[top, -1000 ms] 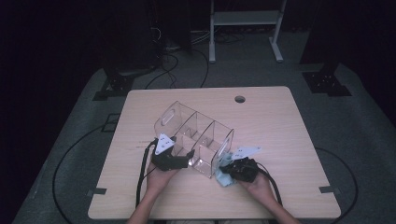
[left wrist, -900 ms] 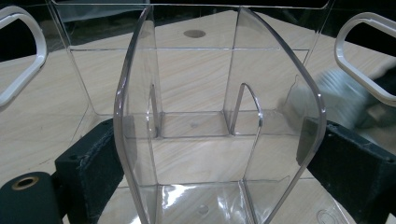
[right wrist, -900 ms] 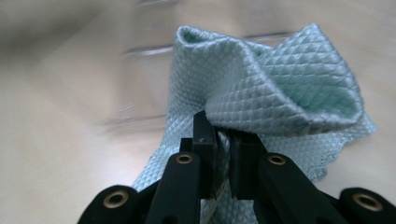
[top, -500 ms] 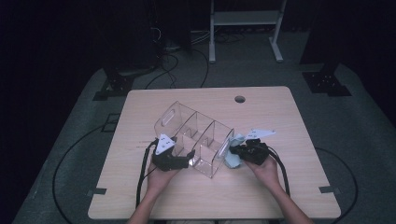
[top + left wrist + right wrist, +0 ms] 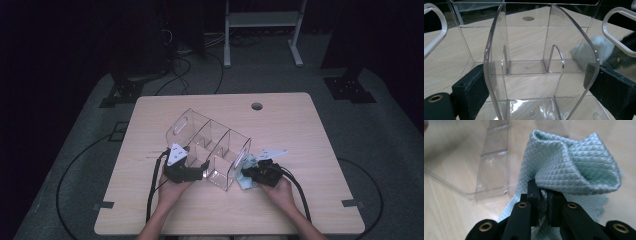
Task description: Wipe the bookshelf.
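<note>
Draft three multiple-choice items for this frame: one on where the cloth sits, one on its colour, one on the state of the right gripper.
1. Where is the cloth relative to the clear organizer?
A. Inside its middle compartment
B. Outside it, against its right end
C. On the floor

2. What colour is the cloth?
A. Pale blue-green
B. Red
C. Black

3. What is the state of the right gripper?
A. Open above the table
B. Shut on nothing
C. Shut on the cloth

Answers:
1. B, since the high view shows the cloth on the table beside the organizer's right end wall.
2. A, as the right gripper view shows a pale blue-green quilted weave.
3. C, because the right gripper view shows fabric pinched between the two black jaws.
</note>
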{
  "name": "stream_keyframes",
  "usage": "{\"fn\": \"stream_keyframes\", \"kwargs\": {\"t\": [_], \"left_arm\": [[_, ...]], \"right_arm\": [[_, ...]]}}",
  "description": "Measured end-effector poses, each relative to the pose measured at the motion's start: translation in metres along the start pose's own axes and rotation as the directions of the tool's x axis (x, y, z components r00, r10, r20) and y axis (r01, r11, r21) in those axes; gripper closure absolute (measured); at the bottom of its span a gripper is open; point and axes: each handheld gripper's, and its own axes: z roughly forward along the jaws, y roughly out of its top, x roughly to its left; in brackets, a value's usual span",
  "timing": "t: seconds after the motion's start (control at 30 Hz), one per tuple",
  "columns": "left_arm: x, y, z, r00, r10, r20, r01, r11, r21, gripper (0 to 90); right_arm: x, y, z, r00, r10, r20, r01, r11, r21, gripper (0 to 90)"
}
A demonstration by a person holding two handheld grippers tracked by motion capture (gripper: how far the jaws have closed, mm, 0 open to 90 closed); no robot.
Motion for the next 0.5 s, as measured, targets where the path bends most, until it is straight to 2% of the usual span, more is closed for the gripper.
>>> {"fn": "stream_keyframes", "kwargs": {"t": [0.13, 0.23, 0.33, 0.43, 0.5], "left_arm": [[0.001, 0.0, 0.0, 1.0, -0.003, 0.009, 0.003, 1.0, 0.0, 6.3], [0.001, 0.0, 0.0, 0.9998, -0.008, 0.016, 0.008, 1.0, -0.002, 5.9], [0.001, 0.0, 0.0, 0.9998, -0.014, 0.016, 0.014, 0.9999, -0.001, 4.9], [0.0, 0.0, 0.0, 1.0, -0.005, 0.006, 0.005, 1.0, -0.002, 5.1], [0.0, 0.0, 0.0, 1.0, -0.004, 0.005, 0.004, 1.0, -0.003, 6.0]], "right_arm": [[0.013, 0.006, -0.008, 0.9983, -0.018, -0.055, 0.018, 1.0, -0.006, 82.6], [0.026, 0.018, -0.027, 0.9957, -0.046, -0.081, 0.041, 0.997, -0.066, 82.7], [0.04, 0.028, -0.045, 0.9921, -0.088, -0.089, 0.076, 0.989, -0.129, 82.7], [0.044, 0.025, -0.044, 0.9906, -0.093, -0.1, 0.078, 0.987, -0.141, 82.7], [0.044, 0.016, -0.033, 0.9904, -0.072, -0.118, 0.059, 0.993, -0.106, 82.7]]}}
